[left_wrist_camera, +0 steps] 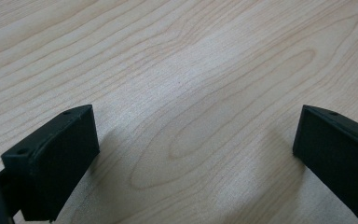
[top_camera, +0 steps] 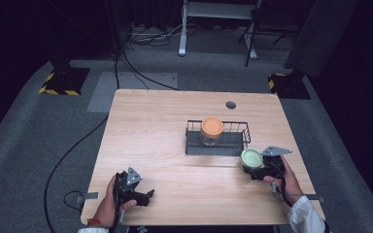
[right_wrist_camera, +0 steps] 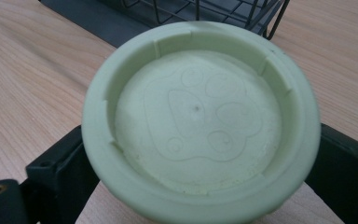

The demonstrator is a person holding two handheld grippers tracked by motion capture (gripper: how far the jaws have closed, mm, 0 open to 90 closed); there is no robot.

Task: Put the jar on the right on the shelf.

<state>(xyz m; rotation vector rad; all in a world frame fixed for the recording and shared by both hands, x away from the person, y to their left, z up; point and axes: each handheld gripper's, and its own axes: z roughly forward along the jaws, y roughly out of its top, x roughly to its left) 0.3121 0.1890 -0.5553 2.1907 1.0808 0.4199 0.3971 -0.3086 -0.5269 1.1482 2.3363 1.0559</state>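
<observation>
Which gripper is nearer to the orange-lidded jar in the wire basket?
Right. The right gripper sits just off the wire basket's front right corner, shut on the green-lidded jar. The left gripper rests open at the table's near left, far from the orange-lidded jar.

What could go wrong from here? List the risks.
1. The right gripper grips the green-lidded jar below its wide lid; it could slip or tilt when lifted.
2. The wire basket stands right beside it, so the jar may catch its rim.
3. The orange-lidded jar inside could get knocked.
</observation>
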